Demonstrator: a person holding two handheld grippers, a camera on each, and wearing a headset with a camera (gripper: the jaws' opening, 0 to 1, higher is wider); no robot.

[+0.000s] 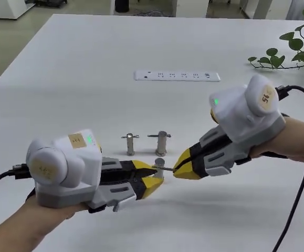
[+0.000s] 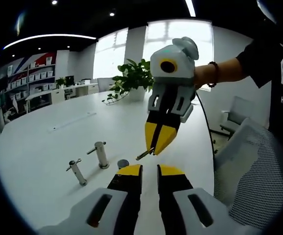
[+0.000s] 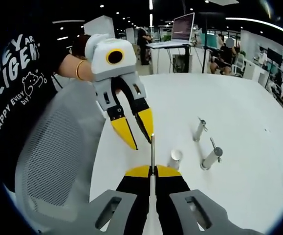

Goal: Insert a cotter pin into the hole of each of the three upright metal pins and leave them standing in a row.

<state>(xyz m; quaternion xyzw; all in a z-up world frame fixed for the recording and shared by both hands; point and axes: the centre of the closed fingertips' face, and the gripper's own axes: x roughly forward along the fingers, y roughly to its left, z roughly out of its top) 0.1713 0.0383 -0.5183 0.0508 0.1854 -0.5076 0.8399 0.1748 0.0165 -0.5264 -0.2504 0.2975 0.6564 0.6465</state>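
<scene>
Looking at the lower centre of the head view, we see the right gripper [image 1: 175, 171] clenched on a cotter pin [image 1: 166, 169], which juts from its yellow tips toward the left of the frame. The cotter pin's free end lies just beside the top of the bare metal pin [image 1: 159, 164], which stands upright on the white table [image 1: 88, 79]. We cannot tell whether the end has entered the hole.

At the lower left sits the left gripper [image 1: 157, 177], released, its jaws parted with nothing between them. In the right gripper view the bare metal pin stands to the right of those jaws, not inside them.

Just above, in the middle of the head view, 2 more upright pins stand side by side: the left fitted pin [image 1: 130, 144] and the right fitted pin [image 1: 161, 143], each with 1 cotter pin across its top. The bare metal pin stands directly below the right fitted pin in the frame.

A power strip [image 1: 177, 76] lies at upper centre, and plant leaves [image 1: 293, 50] show at the upper right.
</scene>
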